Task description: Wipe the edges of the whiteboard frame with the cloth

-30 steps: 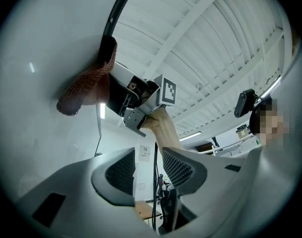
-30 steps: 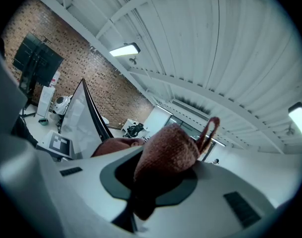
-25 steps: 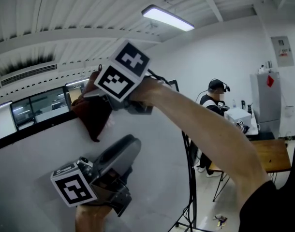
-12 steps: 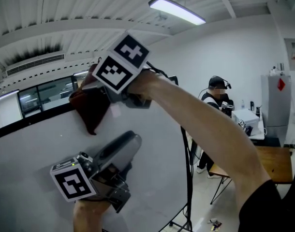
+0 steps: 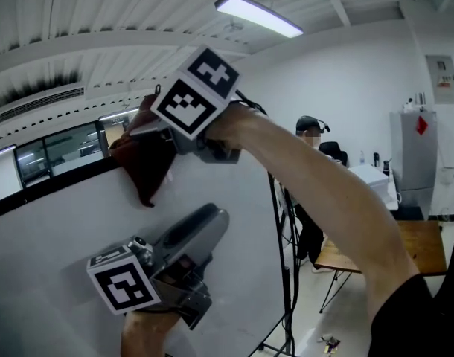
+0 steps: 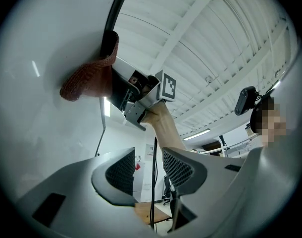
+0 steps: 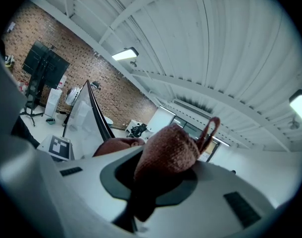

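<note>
Maroon knitted cloth (image 7: 166,155) pinched in the right tool (image 7: 151,182), on the black whiteboard frame (image 5: 56,187); left tool (image 6: 146,170) below, gaping, empty

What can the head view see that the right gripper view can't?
Only the head view shows a person far behind, a wooden table and the arm reaching up. Only the right gripper view shows a brick wall, a dark screen on a stand, and, close up, the right claw shut on the cloth. Both show the red-brown cloth, the dark whiteboard frame and the ribbed ceiling.
</note>
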`<state>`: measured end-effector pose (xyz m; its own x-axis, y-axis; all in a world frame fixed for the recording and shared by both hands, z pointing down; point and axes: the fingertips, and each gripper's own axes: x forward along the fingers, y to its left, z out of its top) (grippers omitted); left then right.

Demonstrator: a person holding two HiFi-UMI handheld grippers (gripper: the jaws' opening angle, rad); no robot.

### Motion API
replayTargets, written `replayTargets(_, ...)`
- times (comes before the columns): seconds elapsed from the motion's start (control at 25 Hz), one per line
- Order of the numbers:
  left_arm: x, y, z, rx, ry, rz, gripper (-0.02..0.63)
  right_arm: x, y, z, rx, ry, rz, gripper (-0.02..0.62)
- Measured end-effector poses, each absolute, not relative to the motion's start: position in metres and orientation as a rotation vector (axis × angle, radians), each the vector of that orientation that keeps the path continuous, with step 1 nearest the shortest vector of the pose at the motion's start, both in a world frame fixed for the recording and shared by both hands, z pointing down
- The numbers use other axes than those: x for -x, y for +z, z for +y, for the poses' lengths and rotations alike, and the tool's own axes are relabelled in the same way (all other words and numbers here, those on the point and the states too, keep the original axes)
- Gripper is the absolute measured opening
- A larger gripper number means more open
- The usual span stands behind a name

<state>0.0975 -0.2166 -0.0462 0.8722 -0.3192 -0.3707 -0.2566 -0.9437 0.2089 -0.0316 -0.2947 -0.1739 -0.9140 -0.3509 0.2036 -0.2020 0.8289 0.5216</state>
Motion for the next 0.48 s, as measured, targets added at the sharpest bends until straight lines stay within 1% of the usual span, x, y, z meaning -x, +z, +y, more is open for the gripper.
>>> replayTargets(0.08, -0.11, -0.051, -0.219, -2.898, -0.604, -0.408, 0.169, 0.017, -0.176, -0.301, -0.445, -0.725, -2.708, 0.058)
replayTargets(0.24, -0.099, -0.054, -0.216, -2.924, -0.592, -0.322, 0.169, 0.03, -0.174, -0.309, -0.463, -0.704, -2.707, 0.058)
replayTargets(0.48, -0.12, -0.05, -0.216, -2.926, -0.565, -0.224, 0.169, -0.003, -0.179, -0.329, -0.554, -0.663, -2.717, 0.058)
